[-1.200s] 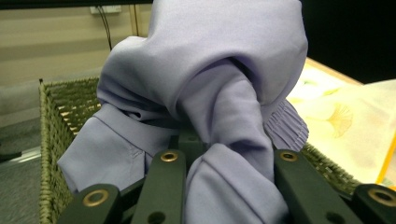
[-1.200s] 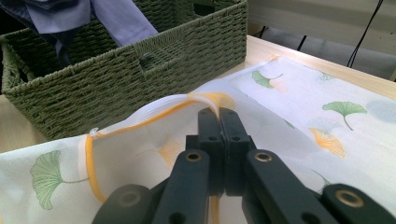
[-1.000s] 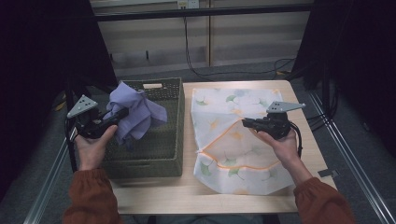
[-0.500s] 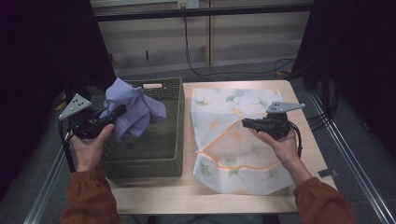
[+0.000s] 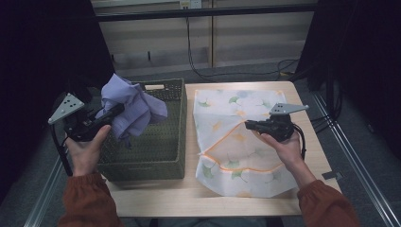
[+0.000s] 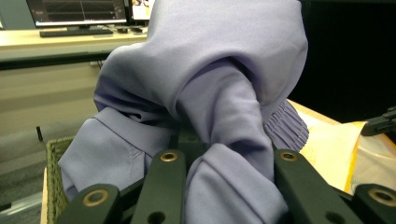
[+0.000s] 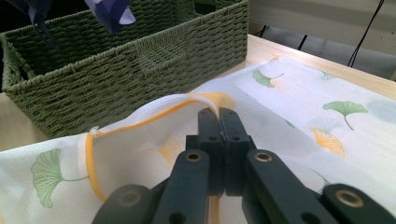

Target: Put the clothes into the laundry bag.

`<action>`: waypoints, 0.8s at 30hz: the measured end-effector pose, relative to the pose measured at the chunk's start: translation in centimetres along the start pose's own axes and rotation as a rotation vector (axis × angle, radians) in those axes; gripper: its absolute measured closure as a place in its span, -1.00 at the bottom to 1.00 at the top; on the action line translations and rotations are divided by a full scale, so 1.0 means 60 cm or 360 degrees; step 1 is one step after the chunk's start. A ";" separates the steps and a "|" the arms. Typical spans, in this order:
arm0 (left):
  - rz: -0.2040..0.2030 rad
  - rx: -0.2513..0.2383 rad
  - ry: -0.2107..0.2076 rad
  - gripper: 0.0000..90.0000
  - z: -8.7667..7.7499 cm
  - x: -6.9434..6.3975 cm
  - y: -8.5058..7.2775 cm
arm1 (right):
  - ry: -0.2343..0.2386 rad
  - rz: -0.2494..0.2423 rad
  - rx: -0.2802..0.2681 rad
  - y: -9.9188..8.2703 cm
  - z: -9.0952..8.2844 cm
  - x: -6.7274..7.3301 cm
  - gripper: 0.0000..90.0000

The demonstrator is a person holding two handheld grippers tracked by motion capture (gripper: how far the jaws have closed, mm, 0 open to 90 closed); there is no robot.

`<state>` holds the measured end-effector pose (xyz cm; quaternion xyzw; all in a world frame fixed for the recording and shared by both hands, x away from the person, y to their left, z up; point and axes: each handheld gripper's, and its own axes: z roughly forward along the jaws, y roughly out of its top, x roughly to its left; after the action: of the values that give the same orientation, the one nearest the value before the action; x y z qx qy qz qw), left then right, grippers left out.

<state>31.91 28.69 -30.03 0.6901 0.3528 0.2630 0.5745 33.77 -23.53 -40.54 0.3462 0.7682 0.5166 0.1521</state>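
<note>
Left claw [image 5: 113, 112] is clamped on a bunched lilac garment [image 5: 132, 106], held in the air above the green woven basket [image 5: 165, 163] at about 9 o'clock on the surface [image 5: 246, 205]; in the left gripper view the fabric [image 6: 219, 84] bulges between and over the two black jaws. Right claw [image 5: 249, 125] is pinched together on the orange-trimmed edge of the ginkgo-print laundry bag [image 5: 236, 165], which lies flat on the surface at about 3 o'clock, just beside the basket; the right gripper view shows the jaws meeting on the lifted rim of the bag [image 7: 196, 100], so the mouth is raised a little but not wide. Progress, as a judgement: the garment is picked up and clear of the basket, the bag's opening is gripped, so roughly the first half looks done. Left to do: carry the garment across toward 3 o'clock, feed it into the bag mouth, let go. The garment is not yet over the bag (well apart from it, with the basket wall between). Counts: one garment, one basket, one bag, two claws, one surface. The basket's visible floor looks bare, though the hanging cloth hides part of it.
</note>
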 end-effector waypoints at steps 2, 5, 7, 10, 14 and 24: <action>0.0023 0.0003 -0.0009 0.66 -0.001 -0.002 0.006 | 0.0003 0.0000 0.0003 0.000 0.002 0.000 0.99; 0.0007 -0.0033 -0.0038 0.66 -0.002 -0.004 0.014 | 0.0003 0.0001 0.0009 0.000 0.004 0.002 0.99; 0.0011 -0.0028 -0.0032 0.66 -0.002 -0.004 0.016 | 0.0000 -0.0004 0.0010 -0.001 0.004 0.002 0.99; 0.0036 -0.0025 -0.0020 0.66 -0.002 -0.005 0.021 | 0.0000 -0.0003 0.0014 -0.001 0.005 0.002 0.99; 0.0041 -0.0042 -0.0033 0.66 -0.002 -0.009 0.029 | 0.0002 -0.0007 0.0015 -0.001 0.004 0.003 0.99; 0.0033 -0.0084 -0.0064 0.66 -0.008 -0.022 0.051 | 0.0009 -0.0007 0.0015 -0.001 0.004 0.003 0.99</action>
<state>31.30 27.68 -26.86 0.6835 0.3269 0.2642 0.5968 33.79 -23.25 -40.66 0.3437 0.7717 0.5138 0.1495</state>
